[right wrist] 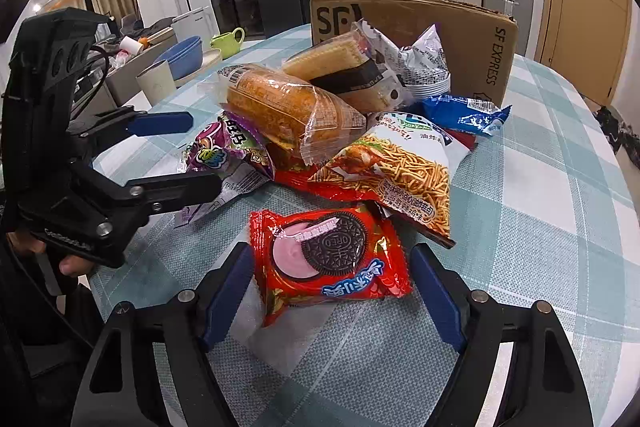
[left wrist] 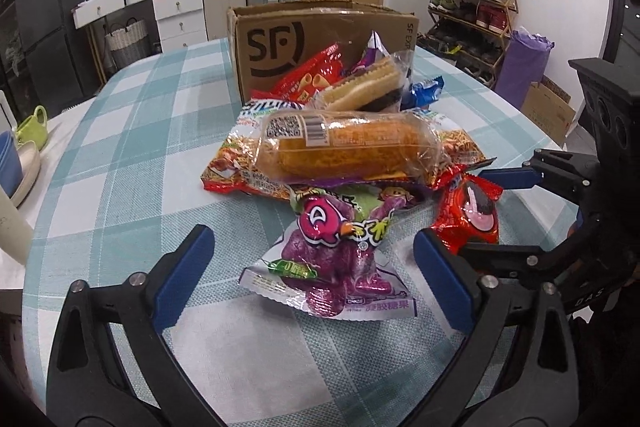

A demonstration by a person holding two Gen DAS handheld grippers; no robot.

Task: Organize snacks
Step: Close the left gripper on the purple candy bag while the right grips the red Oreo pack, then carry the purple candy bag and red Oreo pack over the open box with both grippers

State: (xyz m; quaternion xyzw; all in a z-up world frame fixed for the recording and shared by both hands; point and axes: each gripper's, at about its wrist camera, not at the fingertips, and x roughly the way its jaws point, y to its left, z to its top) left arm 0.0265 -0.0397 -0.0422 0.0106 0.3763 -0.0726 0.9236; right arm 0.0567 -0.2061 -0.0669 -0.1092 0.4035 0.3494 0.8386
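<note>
A pile of snacks lies on the checked tablecloth in front of a cardboard SF box (left wrist: 320, 43), which also shows in the right wrist view (right wrist: 460, 39). My left gripper (left wrist: 312, 267) is open, its jaws on either side of a purple gummy candy pack (left wrist: 328, 259). My right gripper (right wrist: 332, 283) is open around a red Oreo pack (right wrist: 324, 259), seen from the left wrist too (left wrist: 472, 211). On the pile lie a wrapped bread roll (left wrist: 348, 143), a noodle-snack bag (right wrist: 400, 171), a sandwich cake (left wrist: 368, 87) and a blue pack (right wrist: 468, 115).
Blue bowls (right wrist: 180, 55), a green cup (right wrist: 228, 41) and a beige cup (right wrist: 156, 81) stand at the table's left edge. Drawers, suitcases and a shoe rack (left wrist: 472, 11) stand beyond the table. The right gripper shows in the left wrist view (left wrist: 520, 179).
</note>
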